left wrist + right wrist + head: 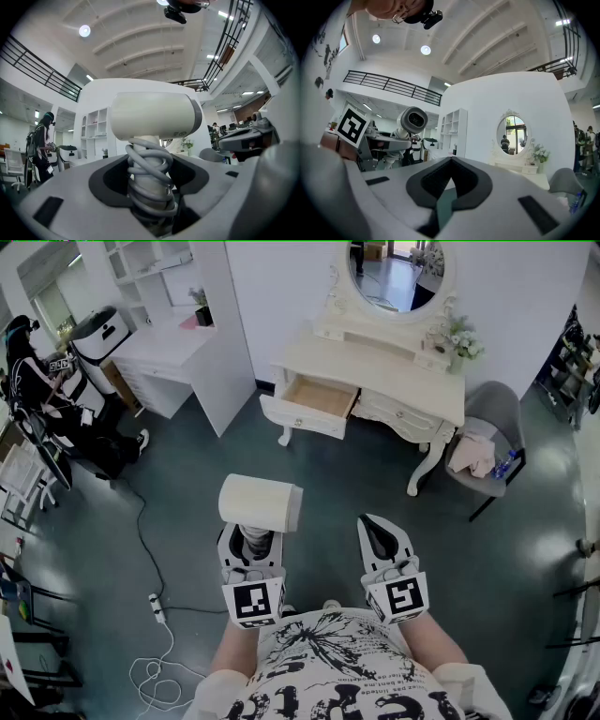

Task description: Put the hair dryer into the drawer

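The left gripper [253, 542] is clamped on the dryer [260, 501] by its handle [151, 164]. Its jaws stand wide round it, and the cord [146, 187] is wound in coils over the handle right where the pads bite. The dryer's barrel sits just above the jaws, lying crosswise, one grey-rimmed end toward the right gripper [380, 532]. That one rides beside the left, jaws brought together at the tips with nothing between them.

The drawer [321, 397] stands pulled out of the table [375, 360], well ahead of both grippers and a little right of the left one, with bare floor between. So the step in hand looks to be the carry, with the drop-in to come.

To do it well, keep the left gripper level and steady on the way. The grip is on springy cord rather than bare handle, and the barrel on top could rock or twist in the jaws. Come at the drawer from above its open front so the barrel clears the table edge over it. The dryer will likely need laying flat to fit. Lower it until it rests on the drawer floor before letting the jaws part. The right gripper is free to steady the barrel
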Tool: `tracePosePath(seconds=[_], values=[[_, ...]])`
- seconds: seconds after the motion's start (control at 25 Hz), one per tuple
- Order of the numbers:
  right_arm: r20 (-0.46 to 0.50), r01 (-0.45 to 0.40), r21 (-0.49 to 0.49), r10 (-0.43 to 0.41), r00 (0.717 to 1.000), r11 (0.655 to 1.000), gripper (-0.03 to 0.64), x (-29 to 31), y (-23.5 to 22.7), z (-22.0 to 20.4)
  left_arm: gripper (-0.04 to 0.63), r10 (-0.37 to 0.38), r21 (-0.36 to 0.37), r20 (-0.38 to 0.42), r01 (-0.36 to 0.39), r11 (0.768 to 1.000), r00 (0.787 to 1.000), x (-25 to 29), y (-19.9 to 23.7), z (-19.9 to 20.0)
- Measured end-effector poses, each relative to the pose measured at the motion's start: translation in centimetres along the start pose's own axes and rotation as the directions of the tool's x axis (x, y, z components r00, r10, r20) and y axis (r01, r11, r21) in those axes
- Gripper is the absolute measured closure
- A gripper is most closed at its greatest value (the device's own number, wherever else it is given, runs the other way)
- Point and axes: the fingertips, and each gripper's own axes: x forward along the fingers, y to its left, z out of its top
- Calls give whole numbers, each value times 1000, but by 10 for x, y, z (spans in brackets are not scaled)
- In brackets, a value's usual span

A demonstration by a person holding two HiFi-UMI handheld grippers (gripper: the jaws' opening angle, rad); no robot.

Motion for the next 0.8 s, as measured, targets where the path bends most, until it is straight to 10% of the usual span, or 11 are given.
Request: tracePosePath(seconds=[0.8], values=[[-38, -26, 71, 29, 999, 997, 600, 2, -22, -32, 341, 26, -20, 0, -26, 999, 1000, 15, -10, -8]])
